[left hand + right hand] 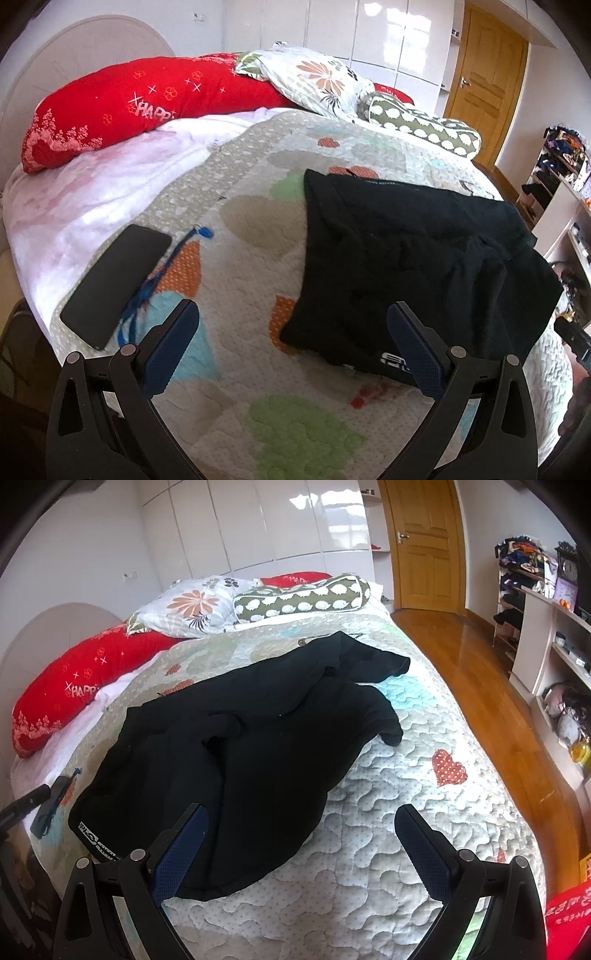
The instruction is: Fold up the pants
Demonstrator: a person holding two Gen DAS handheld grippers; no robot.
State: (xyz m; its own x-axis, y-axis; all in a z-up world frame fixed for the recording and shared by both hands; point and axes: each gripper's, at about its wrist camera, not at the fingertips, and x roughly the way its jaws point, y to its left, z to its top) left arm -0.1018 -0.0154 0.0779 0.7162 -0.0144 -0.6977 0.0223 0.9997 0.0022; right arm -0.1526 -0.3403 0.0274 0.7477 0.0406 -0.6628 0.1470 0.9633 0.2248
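Plainly, both tools hover at the near edge of the quilted bed (388, 849) with jaws spread wide and nothing held: the left gripper (291, 345) sits just left of the waistband end of the black pants (236, 760), its right finger (413, 354) overlapping that corner, while the right gripper (301, 843) straddles the near hem. The pants lie rumpled, long axis running from the logo waistband at near left away to the two leg ends at far right. Either tool seems equally near; a phone (114, 284) lies left, apart.
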